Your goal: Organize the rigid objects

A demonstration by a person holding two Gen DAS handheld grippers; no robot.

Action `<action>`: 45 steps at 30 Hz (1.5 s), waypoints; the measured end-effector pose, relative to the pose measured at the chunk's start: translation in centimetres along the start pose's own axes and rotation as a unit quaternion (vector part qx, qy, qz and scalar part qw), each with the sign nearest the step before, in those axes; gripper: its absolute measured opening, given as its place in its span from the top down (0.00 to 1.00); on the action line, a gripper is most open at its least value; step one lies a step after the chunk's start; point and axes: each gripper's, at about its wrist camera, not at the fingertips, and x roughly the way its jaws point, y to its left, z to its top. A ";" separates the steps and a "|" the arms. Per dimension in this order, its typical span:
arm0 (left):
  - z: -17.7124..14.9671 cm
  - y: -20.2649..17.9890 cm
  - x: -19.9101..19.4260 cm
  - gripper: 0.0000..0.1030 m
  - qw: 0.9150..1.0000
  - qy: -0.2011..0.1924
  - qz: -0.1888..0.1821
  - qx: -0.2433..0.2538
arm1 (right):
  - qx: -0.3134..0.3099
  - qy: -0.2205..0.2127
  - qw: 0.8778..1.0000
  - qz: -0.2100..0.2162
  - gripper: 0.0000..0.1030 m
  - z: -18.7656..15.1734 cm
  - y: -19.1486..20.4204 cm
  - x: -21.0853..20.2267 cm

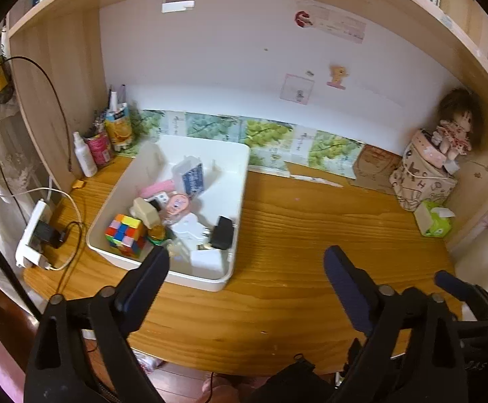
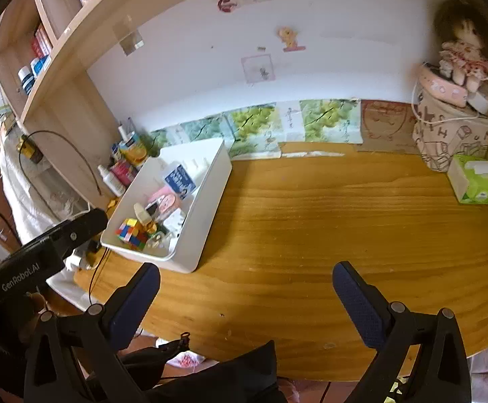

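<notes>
A white plastic bin [image 1: 240, 198] [image 2: 210, 201] sits on the left of the wooden desk. It holds a colourful puzzle cube [image 1: 124, 234] [image 2: 132, 231], a black charger [image 1: 222, 232], a white adapter [image 1: 206, 259], a blue-labelled clear box [image 1: 192, 176] [image 2: 179, 177] and small pink items. My left gripper [image 1: 245, 262] is open and empty, just before the bin's near edge. My right gripper [image 2: 245, 280] is open and empty over the bare desk, right of the bin. The right gripper's fingertip [image 1: 445, 278] shows in the left wrist view.
A white power strip [image 1: 32, 235] with cables lies left of the bin. Bottles and cans [image 1: 109, 137] stand at the back left. A printed box with a doll [image 2: 452, 127] and a green tissue pack [image 2: 476, 181] sit at the back right. Shelf walls enclose the desk.
</notes>
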 end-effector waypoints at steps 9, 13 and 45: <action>0.0 0.0 0.4 0.01 0.999 -0.013 0.025 0.044 | 0.006 -0.028 0.999 -0.026 0.00 -0.1 1.5 -0.2; 0.1 0.0 0.5 0.01 0.997 -0.031 0.037 0.053 | 0.019 -0.035 0.999 -0.038 0.00 -0.1 1.5 0.4; 1.1 -1.9 1.0 0.01 0.993 -0.072 0.042 0.081 | 0.034 -0.011 0.997 -0.065 0.00 0.7 0.0 2.8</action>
